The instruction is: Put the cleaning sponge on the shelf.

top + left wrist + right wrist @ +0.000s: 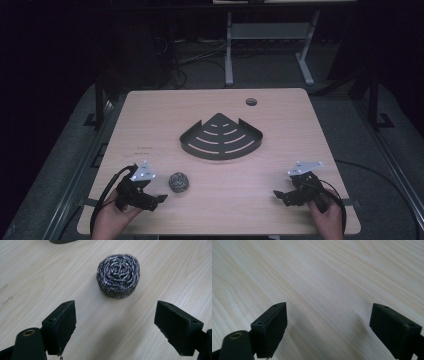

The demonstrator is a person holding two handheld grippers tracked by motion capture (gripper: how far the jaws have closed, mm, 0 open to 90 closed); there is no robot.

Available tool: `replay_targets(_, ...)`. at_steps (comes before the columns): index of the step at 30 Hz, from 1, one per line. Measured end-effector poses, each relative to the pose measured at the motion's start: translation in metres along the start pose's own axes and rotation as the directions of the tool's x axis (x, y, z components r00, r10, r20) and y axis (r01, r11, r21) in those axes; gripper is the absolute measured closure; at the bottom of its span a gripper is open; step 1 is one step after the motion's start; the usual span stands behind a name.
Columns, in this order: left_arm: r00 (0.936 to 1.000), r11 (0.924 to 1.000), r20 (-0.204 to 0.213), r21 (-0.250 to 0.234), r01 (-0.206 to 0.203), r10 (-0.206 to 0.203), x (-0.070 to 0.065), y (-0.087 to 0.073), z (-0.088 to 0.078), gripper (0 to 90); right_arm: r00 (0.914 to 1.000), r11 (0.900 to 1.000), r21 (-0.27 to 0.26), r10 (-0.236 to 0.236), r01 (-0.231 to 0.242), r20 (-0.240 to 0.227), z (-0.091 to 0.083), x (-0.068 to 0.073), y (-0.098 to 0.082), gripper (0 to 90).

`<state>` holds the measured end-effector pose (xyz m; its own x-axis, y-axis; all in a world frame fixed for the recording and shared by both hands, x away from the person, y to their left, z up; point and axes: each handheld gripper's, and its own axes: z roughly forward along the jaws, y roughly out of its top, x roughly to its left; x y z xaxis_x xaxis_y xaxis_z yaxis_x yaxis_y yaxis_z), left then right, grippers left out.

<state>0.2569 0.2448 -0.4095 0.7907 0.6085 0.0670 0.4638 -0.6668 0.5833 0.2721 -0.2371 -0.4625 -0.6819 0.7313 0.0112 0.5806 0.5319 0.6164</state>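
Left gripper [159, 199] sits at the near left corner of the table [280, 120] with its jaws spread wide and nothing between them. Through the left gripper view I see the steel wool scourer [118, 275] lying just ahead of that gap, clear of both pads [65, 326], resting on the bare wood. From the high view the scourer [179, 182] lies just beside the left gripper, between it and the black corner shelf tray [221, 137] farther back at the middle of the table. I read the scourer as a round coil lying flat, its spiral face turned up; it has no long axis I can make out, so it points nowhere in particular. My right gripper [280, 195] is at the near right corner, well apart from the scourer, jaws likewise spread over bare wood.
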Motion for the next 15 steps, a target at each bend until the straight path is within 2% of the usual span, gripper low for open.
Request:
replay_targets(6,0.9996,0.9997,0.019,0.015,-0.02,0.02,0.0,0.013,0.008,17.1,1.0,1.0,-0.007,-0.005,0.005,-0.002,0.0,0.002,0.003,14.1)
replay_targets(11,0.9992,0.9995,0.039,0.03,-0.014,0.012,0.002,0.02,0.015,17.0,1.0,1.0,-0.012,0.0,0.0,0.0,0.0,0.001,0.003,14.0)
replay_targets(15,0.9988,0.9986,0.043,0.045,-0.027,0.025,0.002,0.029,0.019,17.1,1.0,1.0,-0.016,-0.002,0.002,-0.003,-0.001,0.0,0.002,14.1)
